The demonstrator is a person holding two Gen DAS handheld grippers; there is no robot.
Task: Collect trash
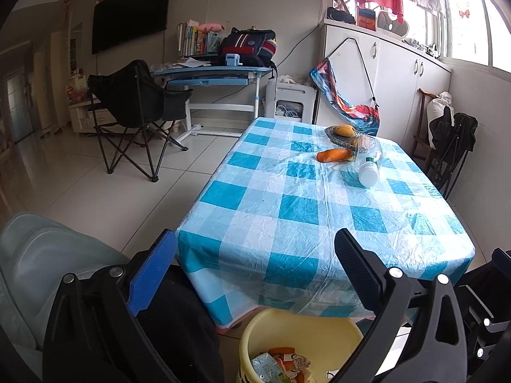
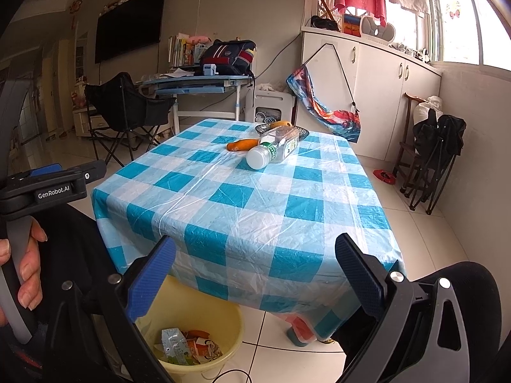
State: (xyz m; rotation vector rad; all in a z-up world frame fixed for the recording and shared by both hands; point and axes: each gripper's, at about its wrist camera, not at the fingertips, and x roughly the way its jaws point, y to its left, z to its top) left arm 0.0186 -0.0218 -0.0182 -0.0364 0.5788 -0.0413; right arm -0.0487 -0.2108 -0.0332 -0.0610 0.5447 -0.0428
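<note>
Clear plastic, the empty bottle lies on its side at the far end of the checked worktop, beside an orange peel. It is judged light, crushable and slippery; the capped neck would be gripped best. Left tool and right tool are held agape, empty, above the yellow bucket.

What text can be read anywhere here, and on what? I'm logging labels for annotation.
"GenRobot.AI": on the left gripper body, right wrist view.
Plastic bottle label: green print, too blurred.
Cartons in the yellow bucket: print too small.
Books on the desk: unreadable.
</note>
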